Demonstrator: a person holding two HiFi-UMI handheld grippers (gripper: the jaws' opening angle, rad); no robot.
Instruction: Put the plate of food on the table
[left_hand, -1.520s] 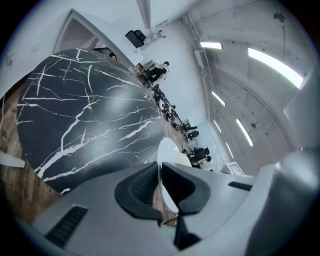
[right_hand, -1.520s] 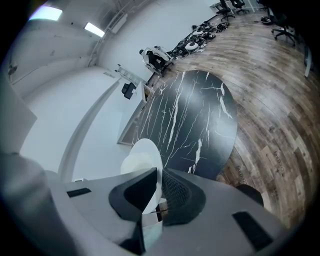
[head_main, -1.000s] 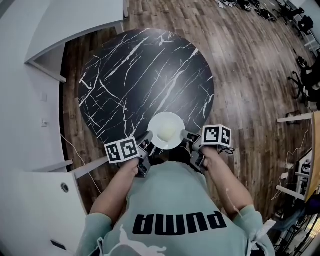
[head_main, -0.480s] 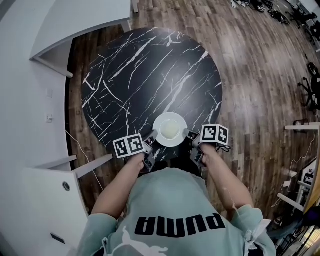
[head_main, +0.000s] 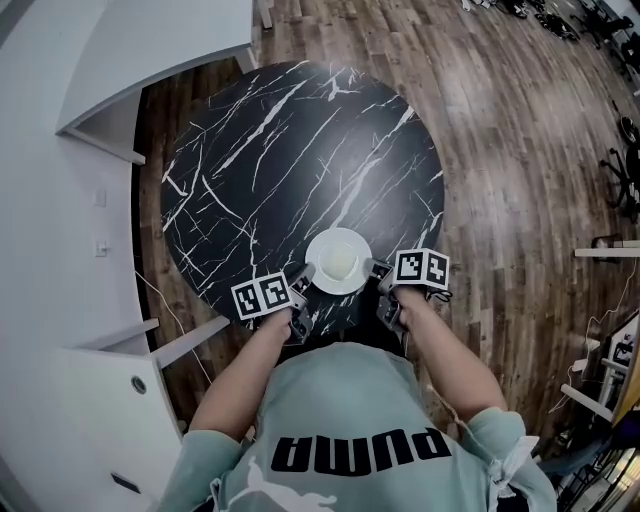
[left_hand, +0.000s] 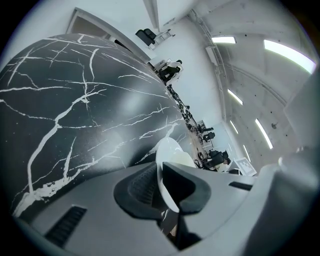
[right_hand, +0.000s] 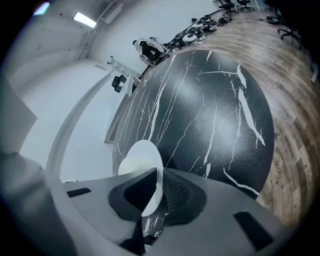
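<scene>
A white plate (head_main: 339, 263) carrying a pale round lump of food (head_main: 339, 260) is held over the near edge of the round black marble table (head_main: 290, 150). My left gripper (head_main: 300, 283) is shut on the plate's left rim and my right gripper (head_main: 379, 272) is shut on its right rim. The left gripper view has the plate (left_hand: 168, 165) edge-on between the jaws, with the food (left_hand: 181, 159) behind the rim. Seen from the right gripper view, the plate (right_hand: 141, 165) is pinched the same way, above the tabletop (right_hand: 210, 115). Whether it touches the table I cannot tell.
A white counter (head_main: 150, 50) curves along the left and a white cabinet (head_main: 110, 400) stands at my lower left, close to the table. Wooden floor (head_main: 520, 150) lies to the right, with office chairs (head_main: 625, 160) and white desks (head_main: 605, 370) at the far right.
Both grippers and the plate have moved forward, from just off the table's near edge to over it. The grip on the rim is unchanged.
</scene>
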